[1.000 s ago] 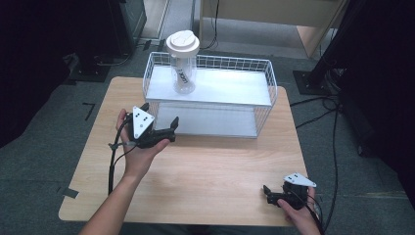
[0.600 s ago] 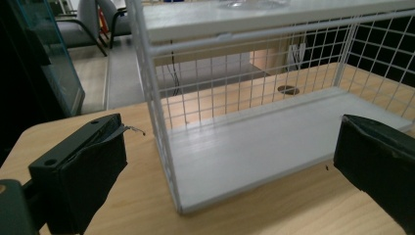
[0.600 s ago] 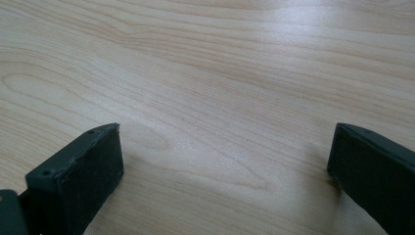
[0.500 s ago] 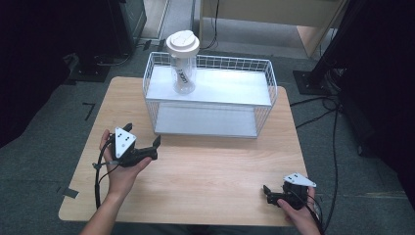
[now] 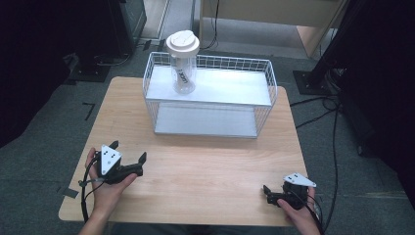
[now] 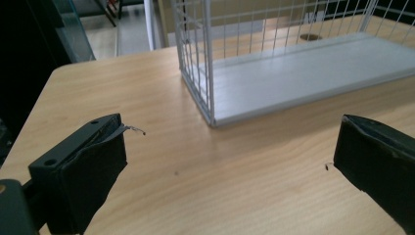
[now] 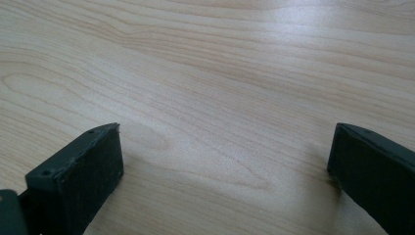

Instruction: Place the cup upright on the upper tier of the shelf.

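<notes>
A clear bottle (image 5: 183, 66) with a white lid stands upright on the top shelf of a white wire rack (image 5: 210, 98), at its left end. My left gripper (image 5: 128, 152) rests low over the table's near left corner, open, nothing between its jaws. In the left gripper view the rack's lower shelf (image 6: 303, 73) lies ahead and to the right, beyond the wide-apart jaws. My right gripper (image 5: 266, 193) sits at the near right edge of the table, open and empty, its jaws down close to the bare wood (image 7: 205, 98).
The wooden table (image 5: 205, 166) has free surface between the rack and the two hands. Cables (image 5: 318, 103) trail on the grey floor to the right. Dark stands and furniture surround the table's far side.
My left gripper has drawn back from near the rack's front left corner toward the near left edge of the table and come lower. The right gripper has stayed put.
</notes>
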A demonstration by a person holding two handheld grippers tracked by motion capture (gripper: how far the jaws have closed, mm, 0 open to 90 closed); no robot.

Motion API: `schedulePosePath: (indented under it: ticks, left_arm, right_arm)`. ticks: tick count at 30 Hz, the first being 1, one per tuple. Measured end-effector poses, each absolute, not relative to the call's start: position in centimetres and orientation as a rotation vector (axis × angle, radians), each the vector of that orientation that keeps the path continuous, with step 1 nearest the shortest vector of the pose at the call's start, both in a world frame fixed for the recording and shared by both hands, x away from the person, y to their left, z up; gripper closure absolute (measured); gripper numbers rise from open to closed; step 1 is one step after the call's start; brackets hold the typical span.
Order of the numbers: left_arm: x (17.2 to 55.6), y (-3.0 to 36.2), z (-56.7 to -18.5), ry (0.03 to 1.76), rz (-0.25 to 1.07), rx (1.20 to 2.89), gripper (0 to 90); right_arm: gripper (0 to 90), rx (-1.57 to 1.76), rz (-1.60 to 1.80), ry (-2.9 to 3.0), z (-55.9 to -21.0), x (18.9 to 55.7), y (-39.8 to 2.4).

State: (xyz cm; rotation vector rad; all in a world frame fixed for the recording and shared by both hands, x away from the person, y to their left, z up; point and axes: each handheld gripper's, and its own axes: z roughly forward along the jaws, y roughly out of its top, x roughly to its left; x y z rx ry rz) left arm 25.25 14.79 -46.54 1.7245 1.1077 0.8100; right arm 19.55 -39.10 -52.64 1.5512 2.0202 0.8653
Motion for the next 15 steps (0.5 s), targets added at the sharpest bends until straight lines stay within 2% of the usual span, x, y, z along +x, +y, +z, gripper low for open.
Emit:
schedulePosePath:
  ticks: [15]
  left_arm:
    - [23.0,19.1,-50.0,1.240,0.778,1.789,0.0]
  right_arm:
    - [0.0,1.550,0.865,2.021,-52.6,19.5,-39.1]
